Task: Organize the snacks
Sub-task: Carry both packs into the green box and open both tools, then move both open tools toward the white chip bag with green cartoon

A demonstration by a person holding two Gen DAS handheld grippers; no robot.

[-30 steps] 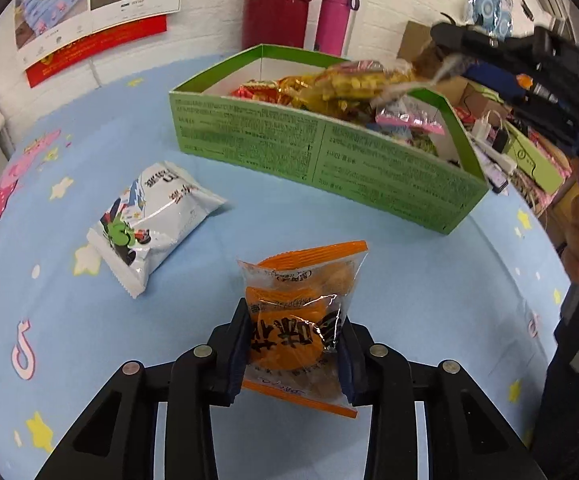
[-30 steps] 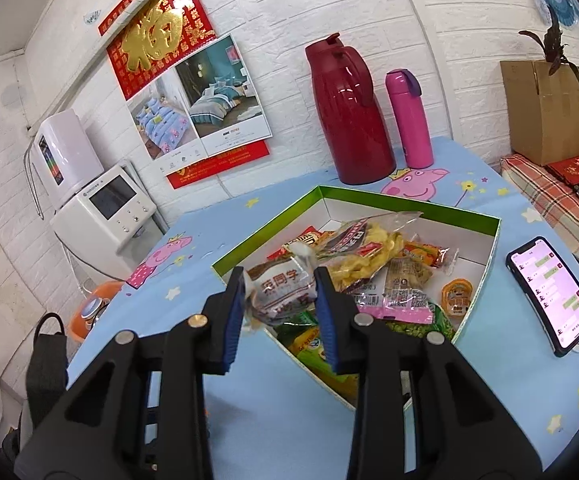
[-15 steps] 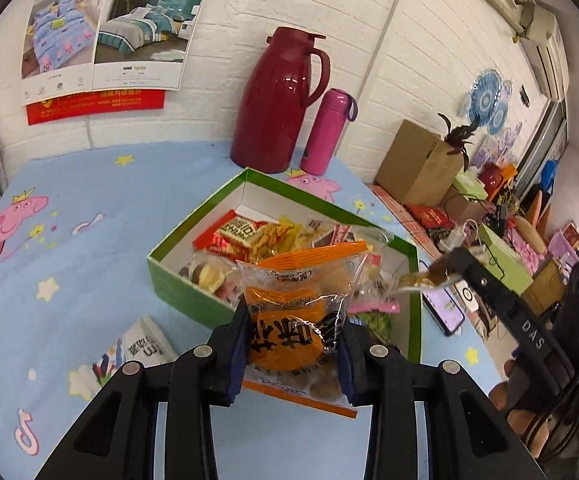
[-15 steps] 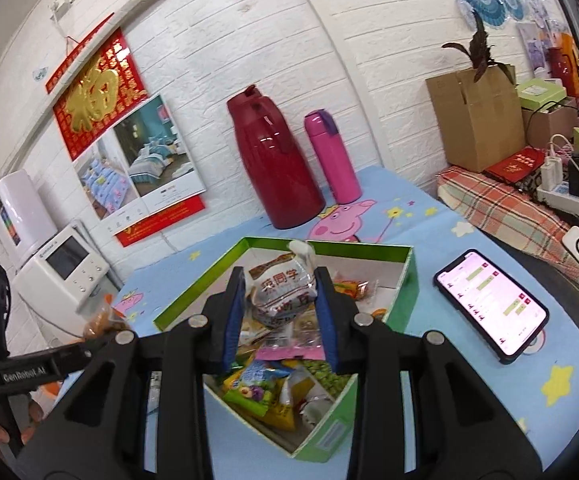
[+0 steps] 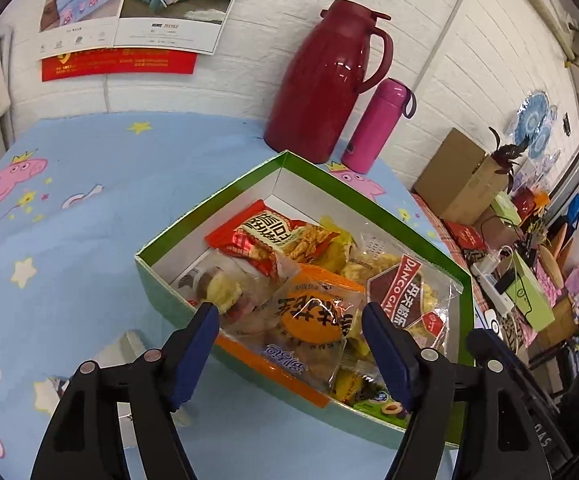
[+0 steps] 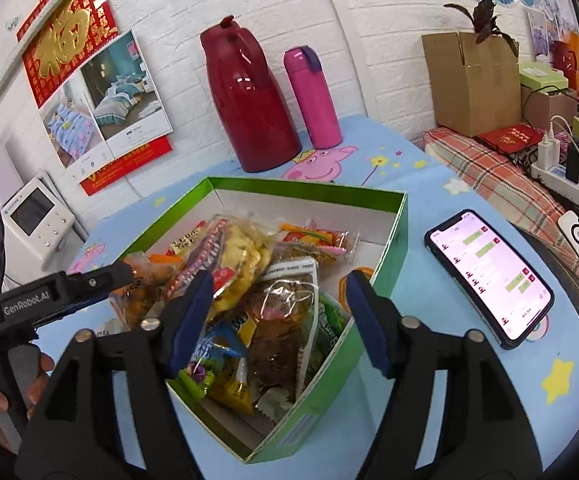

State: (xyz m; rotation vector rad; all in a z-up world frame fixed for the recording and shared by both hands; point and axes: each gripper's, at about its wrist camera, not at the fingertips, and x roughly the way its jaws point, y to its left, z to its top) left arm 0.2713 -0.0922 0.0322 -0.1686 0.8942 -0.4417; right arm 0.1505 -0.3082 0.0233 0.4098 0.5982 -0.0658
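Most of the snacks already lie heaped in the green box, the orange packet resting on its near edge between the wide-spread left gripper, the right gripper equally wide and empty, while one white packet seems left outside.

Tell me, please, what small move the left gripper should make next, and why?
Probably lift the left gripper clear and swing it back toward the white snack bag on the blue tablecloth. Its jaws stand open, the orange packet lies loose on the pile in the green box, and that bag looks like the only snack outside the box.
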